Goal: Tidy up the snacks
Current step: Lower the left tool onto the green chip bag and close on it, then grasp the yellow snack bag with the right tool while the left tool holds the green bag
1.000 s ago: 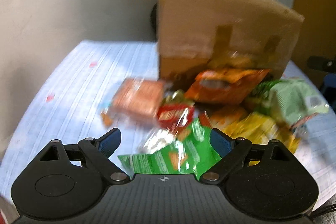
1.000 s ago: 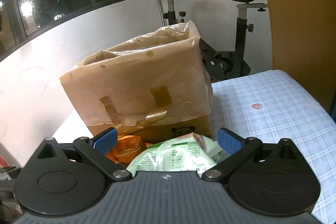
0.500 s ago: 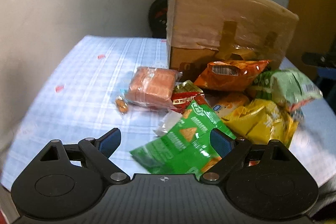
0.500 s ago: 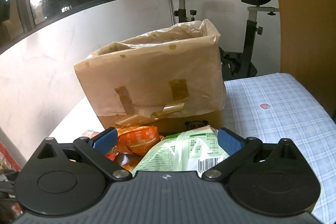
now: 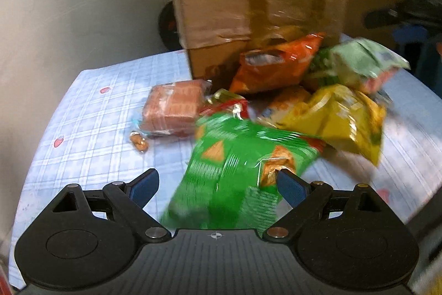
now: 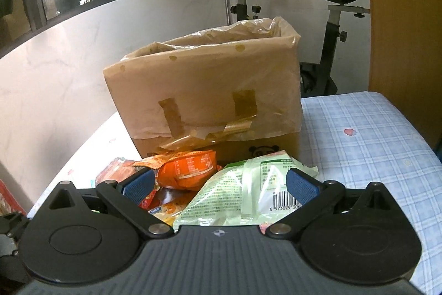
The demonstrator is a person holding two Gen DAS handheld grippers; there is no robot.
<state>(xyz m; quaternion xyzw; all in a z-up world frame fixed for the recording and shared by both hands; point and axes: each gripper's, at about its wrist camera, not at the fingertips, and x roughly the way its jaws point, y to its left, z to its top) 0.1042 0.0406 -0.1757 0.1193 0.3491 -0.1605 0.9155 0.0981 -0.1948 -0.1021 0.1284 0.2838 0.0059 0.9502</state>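
A pile of snack bags lies in front of a plastic-lined cardboard box (image 5: 257, 4) on the checked cloth. In the left wrist view my left gripper (image 5: 218, 184) is open over a bright green chip bag (image 5: 237, 165), which lies between the fingers. Behind it are a yellow bag (image 5: 339, 118), an orange bag (image 5: 273, 65), a pale green bag (image 5: 362, 60), a pink wrapped pack (image 5: 174, 107) and a small red packet (image 5: 223, 107). In the right wrist view my right gripper (image 6: 218, 184) is open above the pale green bag (image 6: 248, 190), with the orange bag (image 6: 187, 167) and the box (image 6: 204, 93) beyond.
A small wrapped candy (image 5: 139, 143) lies left of the pile. The checked tablecloth (image 6: 367, 140) stretches right of the box. An exercise bike (image 6: 326, 26) stands behind the table by the white wall. An orange-brown panel (image 6: 403, 13) rises at the right.
My left gripper has drawn closer to the green chip bag, which now fills more of the space between the fingers. My right gripper has sunk a little toward the pale green bag.
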